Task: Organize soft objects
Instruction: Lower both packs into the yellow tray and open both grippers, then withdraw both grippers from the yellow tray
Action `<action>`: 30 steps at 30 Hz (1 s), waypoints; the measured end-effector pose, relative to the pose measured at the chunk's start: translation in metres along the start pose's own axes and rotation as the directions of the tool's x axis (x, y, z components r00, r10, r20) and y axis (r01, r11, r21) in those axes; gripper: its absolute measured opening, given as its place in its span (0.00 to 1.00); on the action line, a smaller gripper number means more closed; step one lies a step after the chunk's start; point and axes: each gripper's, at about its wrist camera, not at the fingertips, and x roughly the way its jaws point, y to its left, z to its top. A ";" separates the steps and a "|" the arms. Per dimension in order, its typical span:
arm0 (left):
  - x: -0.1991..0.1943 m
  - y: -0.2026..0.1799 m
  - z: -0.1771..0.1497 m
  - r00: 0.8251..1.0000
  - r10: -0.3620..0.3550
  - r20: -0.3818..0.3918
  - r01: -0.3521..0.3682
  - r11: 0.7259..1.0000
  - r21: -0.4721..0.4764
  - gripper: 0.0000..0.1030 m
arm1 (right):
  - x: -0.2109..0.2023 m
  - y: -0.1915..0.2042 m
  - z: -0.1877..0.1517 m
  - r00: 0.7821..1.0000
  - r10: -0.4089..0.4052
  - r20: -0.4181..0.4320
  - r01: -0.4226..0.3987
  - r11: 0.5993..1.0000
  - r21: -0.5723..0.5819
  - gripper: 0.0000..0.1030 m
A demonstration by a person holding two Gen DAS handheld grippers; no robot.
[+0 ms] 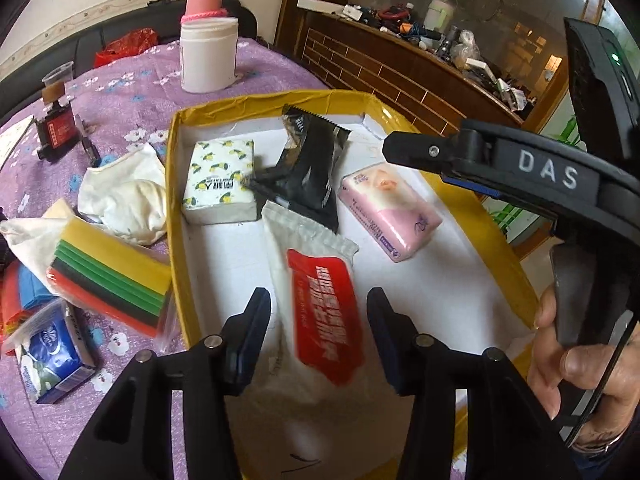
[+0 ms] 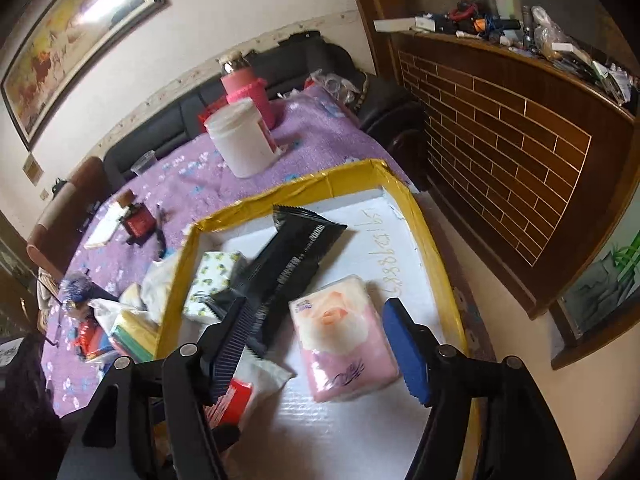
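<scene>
The step in hand looks like dropping packs into the yellow-rimmed box (image 1: 176,184). Four lie inside, among them the red-and-white pack (image 1: 320,304) and the pink tissue pack (image 2: 344,336). Both the left tongs (image 1: 318,334) and the right tongs (image 2: 320,344) stand open around these two, gripping nothing. Next probably calls for the colored sponge stack (image 1: 112,280) outside, on the purple flowered surface (image 1: 132,92), with a wooden counter (image 2: 500,128) behind.

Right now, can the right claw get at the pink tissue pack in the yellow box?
Probably yes. The right claw is open just above the pink tissue pack, which lies flat in the yellow box with nothing on top; the black packet only lies beside it.
</scene>
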 end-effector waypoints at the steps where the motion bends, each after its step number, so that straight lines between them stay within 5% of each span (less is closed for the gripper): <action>1: -0.003 0.000 0.000 1.000 -0.003 0.006 0.002 1.000 0.001 0.48 | -0.005 0.004 -0.002 1.000 0.006 0.011 -0.006 1.000 -0.002 0.70; 12: -0.057 0.027 -0.016 0.996 -0.050 0.074 0.053 0.998 -0.045 0.49 | -0.047 0.064 -0.025 0.984 0.144 0.103 -0.142 0.990 -0.024 0.73; 22: -0.137 0.110 -0.076 0.984 0.026 0.179 0.006 0.985 -0.173 0.49 | -0.057 0.129 -0.079 0.948 0.298 0.115 -0.294 0.954 -0.055 0.75; 26: -0.164 0.163 -0.102 0.976 0.096 0.197 -0.037 0.959 -0.281 0.52 | -0.048 0.164 -0.104 0.935 0.350 0.057 -0.343 0.933 -0.111 0.75; 30: -0.177 0.222 -0.121 0.970 0.175 0.167 -0.089 0.899 -0.428 0.52 | -0.028 0.202 -0.127 0.944 0.330 0.006 -0.321 0.923 -0.213 0.75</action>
